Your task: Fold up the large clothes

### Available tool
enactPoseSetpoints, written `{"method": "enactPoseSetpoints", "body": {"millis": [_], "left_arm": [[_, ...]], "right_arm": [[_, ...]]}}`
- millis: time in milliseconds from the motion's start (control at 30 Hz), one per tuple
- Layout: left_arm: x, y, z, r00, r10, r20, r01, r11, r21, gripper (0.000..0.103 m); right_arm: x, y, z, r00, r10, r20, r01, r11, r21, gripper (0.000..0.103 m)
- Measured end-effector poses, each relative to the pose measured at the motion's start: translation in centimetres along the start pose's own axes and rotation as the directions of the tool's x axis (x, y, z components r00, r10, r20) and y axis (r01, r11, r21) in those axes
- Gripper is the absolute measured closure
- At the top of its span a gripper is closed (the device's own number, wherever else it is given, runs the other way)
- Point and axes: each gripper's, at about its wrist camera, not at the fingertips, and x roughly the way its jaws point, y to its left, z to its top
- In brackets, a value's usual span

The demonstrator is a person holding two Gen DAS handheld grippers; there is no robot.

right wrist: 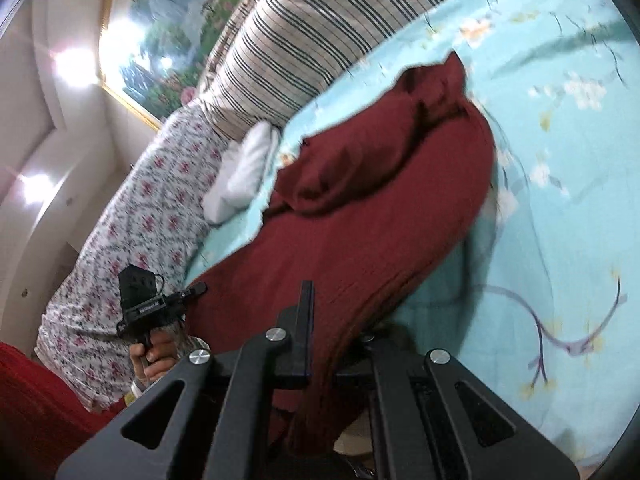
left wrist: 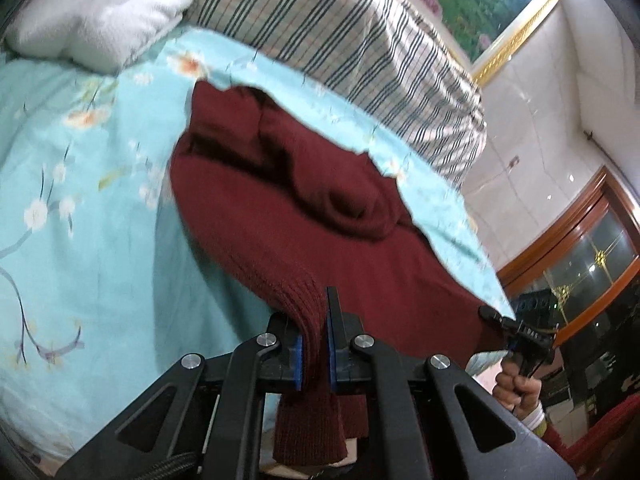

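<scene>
Fingers of both the left gripper [left wrist: 316, 344] and right gripper [right wrist: 332, 332] pinch the hem of the maroon sweater [left wrist: 320, 216]; this soft, heavy knit sags, so I would grip its 2 corners.

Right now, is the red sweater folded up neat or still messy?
Still messy. The red sweater lies bunched in lumps on the bed sheet, its near edge pinched by the left gripper and right gripper.

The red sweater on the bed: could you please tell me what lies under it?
Under the red sweater shows the turquoise floral sheet, visible all around it. Anything directly beneath the sweater is covered, so I cannot tell.
</scene>
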Motion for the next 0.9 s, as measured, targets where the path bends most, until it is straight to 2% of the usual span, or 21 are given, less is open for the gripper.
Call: {"method": "enactPoseSetpoints", "body": {"millis": [233, 367, 467, 633, 733, 833, 900], "left_arm": [[-0.2, -1.7, 6.8, 0.994, -0.016, 0.11, 0.014, 1.0, 0.022, 0.096], [1.8, -1.8, 12.0, 0.989, 0.001, 0.146, -0.003, 1.0, 0.011, 0.096], [4.7, -1.2, 15.7, 0.987, 0.043, 0.156, -0.042, 0.999, -0.007, 0.096], [11.2, 1.8, 20.4, 0.983, 0.129, 0.133, -0.122, 0.991, -0.059, 0.097], [15.0, 4.8, 21.7, 0.978, 0.186, 0.098, -0.175, 0.979, -0.106, 0.097], [18.4, 8.0, 22.1, 0.972, 0.229, 0.041, -0.221, 0.963, -0.158, 0.097], [20.2, 9.5, 21.9, 0.969, 0.245, 0.009, -0.24, 0.955, -0.175, 0.096]], "right_arm": [[0.6, 1.4, 6.2, 0.996, 0.02, 0.09, -0.014, 0.998, -0.061, 0.098], [2.6, 0.7, 11.9, 0.991, -0.021, 0.131, 0.032, 0.996, -0.079, 0.098], [5.0, -0.4, 15.8, 0.989, -0.062, 0.134, 0.071, 0.996, -0.062, 0.098], [10.7, -4.4, 21.2, 0.98, -0.177, 0.09, 0.177, 0.984, -0.002, 0.098], [14.5, -8.4, 23.2, 0.969, -0.246, 0.03, 0.244, 0.968, 0.051, 0.098], [17.2, -11.5, 23.3, 0.952, -0.305, -0.034, 0.307, 0.948, 0.081, 0.098], [18.5, -13.4, 22.9, 0.947, -0.312, -0.075, 0.319, 0.941, 0.108, 0.098]]}}
